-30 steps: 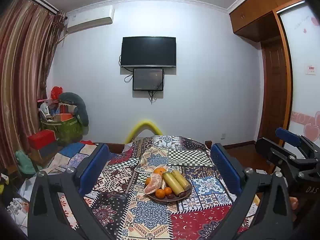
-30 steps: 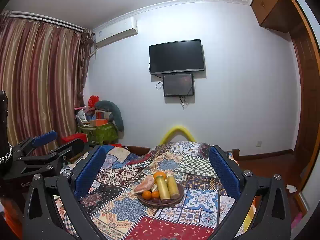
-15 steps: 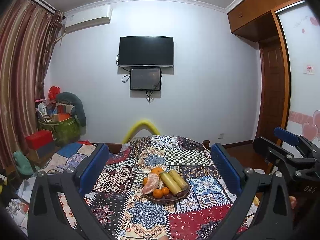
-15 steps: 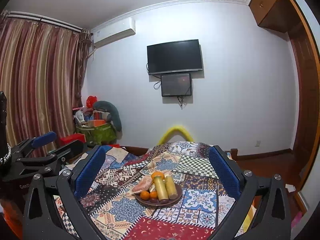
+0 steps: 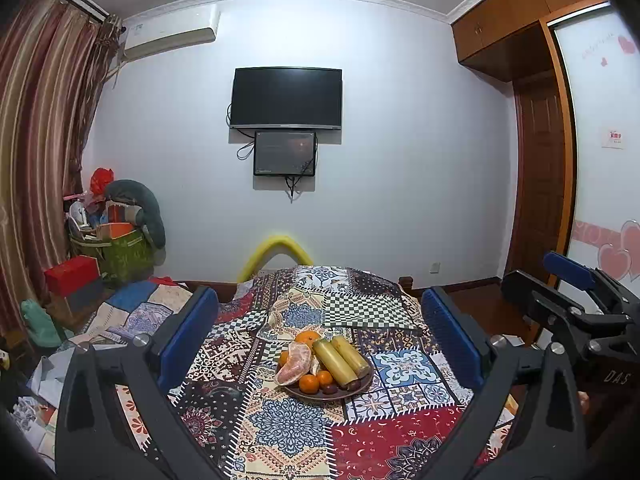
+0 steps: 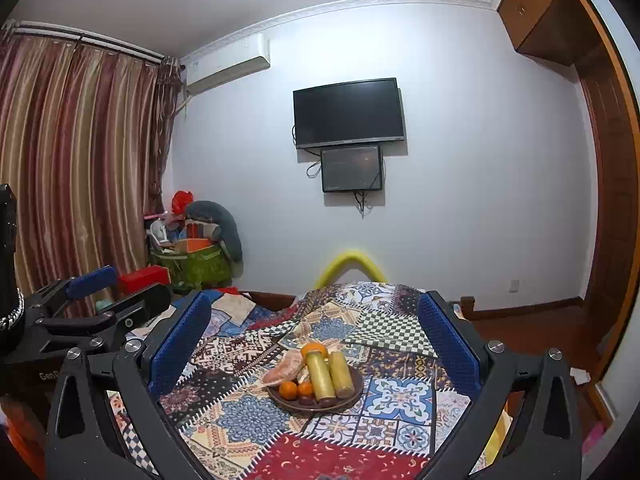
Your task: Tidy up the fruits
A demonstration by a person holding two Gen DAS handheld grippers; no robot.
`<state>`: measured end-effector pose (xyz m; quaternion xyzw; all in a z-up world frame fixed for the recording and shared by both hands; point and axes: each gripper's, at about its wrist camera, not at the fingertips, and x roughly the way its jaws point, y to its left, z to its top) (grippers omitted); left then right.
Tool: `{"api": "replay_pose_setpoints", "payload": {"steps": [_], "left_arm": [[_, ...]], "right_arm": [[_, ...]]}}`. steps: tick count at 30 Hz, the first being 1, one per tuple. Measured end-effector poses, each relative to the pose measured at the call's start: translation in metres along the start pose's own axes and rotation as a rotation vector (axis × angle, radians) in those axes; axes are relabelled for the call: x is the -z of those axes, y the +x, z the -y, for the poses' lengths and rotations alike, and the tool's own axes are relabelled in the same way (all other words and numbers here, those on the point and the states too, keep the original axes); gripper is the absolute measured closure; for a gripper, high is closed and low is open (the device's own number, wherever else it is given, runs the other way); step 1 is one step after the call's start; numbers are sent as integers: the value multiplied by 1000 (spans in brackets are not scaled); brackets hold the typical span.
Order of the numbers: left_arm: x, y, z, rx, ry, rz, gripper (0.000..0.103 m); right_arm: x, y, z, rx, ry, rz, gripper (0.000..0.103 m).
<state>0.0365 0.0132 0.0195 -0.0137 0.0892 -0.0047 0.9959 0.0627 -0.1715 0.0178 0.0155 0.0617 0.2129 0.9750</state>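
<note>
A brown plate (image 5: 362,387) (image 6: 357,394) stands on a patchwork-covered table (image 5: 288,428) (image 6: 248,416). It holds two yellow-green cylinders (image 5: 335,362) (image 6: 320,374), a peeled pomelo piece (image 5: 294,364) (image 6: 285,366), small oranges (image 5: 309,384) (image 6: 289,390), one larger orange at the back (image 5: 307,337) (image 6: 313,348), and dark small fruits (image 5: 329,389). My left gripper (image 5: 320,328) is open and empty, held above the near side of the table. My right gripper (image 6: 314,328) is open and empty too. Each shows at the edge of the other's view: the right one (image 5: 568,280), the left one (image 6: 92,284).
A yellow curved chair back (image 5: 276,252) rises behind the table's far edge. A cluttered green bin (image 5: 120,252) and a red box (image 5: 72,276) sit at the left by the curtains. A TV (image 5: 286,98) hangs on the far wall. A wooden door (image 5: 540,184) is at the right.
Both views have shifted slightly, so the plate sits a little further left in them. Both grippers stay open and empty. The fruit has not moved.
</note>
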Motion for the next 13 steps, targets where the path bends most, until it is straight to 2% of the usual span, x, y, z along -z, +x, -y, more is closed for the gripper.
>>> {"api": "replay_pose_setpoints", "payload": {"steps": [13], "left_arm": [[2,8,2,7,1,-15,0]], "right_arm": [[2,9,5,4,7,-23,0]]}}
